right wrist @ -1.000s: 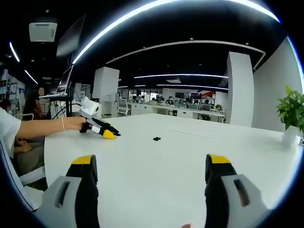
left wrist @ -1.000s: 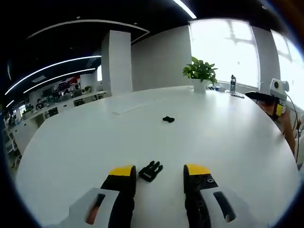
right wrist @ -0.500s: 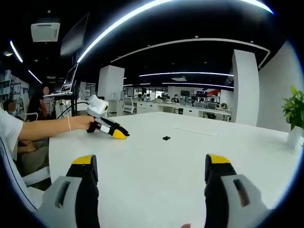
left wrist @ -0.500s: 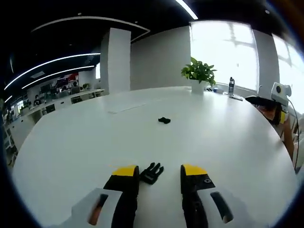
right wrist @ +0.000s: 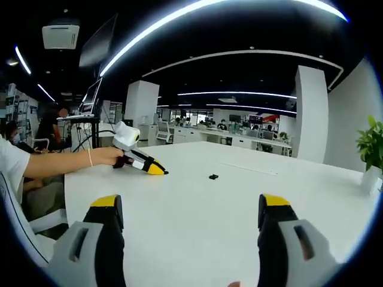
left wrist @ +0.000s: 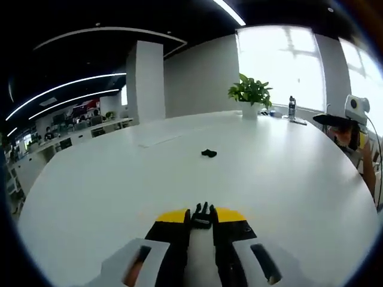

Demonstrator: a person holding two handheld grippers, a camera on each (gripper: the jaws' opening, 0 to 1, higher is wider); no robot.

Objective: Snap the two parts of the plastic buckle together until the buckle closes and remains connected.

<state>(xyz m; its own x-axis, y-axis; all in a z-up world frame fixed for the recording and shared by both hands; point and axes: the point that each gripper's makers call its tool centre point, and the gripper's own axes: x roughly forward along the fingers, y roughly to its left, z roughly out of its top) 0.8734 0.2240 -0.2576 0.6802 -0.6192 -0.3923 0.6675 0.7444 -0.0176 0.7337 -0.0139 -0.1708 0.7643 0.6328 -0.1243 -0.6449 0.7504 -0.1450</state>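
My left gripper (left wrist: pixel 202 216) is shut on the black pronged buckle part (left wrist: pixel 202 208), low over the white table (left wrist: pixel 119 179); the prongs stick out past the yellow tips. The other black buckle part (left wrist: pixel 209 153) lies alone farther out on the table. In the right gripper view that loose part (right wrist: pixel 213 177) is a small dark piece at mid-table, and the left gripper (right wrist: pixel 157 171), held by a person's hand, sits to its left. My right gripper (right wrist: pixel 191 206) is open and holds nothing, raised well short of the loose part. It also shows at the table's right edge (left wrist: pixel 323 119).
A potted plant (left wrist: pixel 250 94) and a dark bottle (left wrist: pixel 292 106) stand at the table's far side near the bright windows. A white pillar (left wrist: pixel 146 81) rises behind. A person's forearm (right wrist: pixel 60 161) reaches over the table's left edge. Office desks stand in the background.
My left gripper's jaws have come together on the pronged buckle part that lay between them. In the right gripper view the left gripper and loose part have shifted slightly right.
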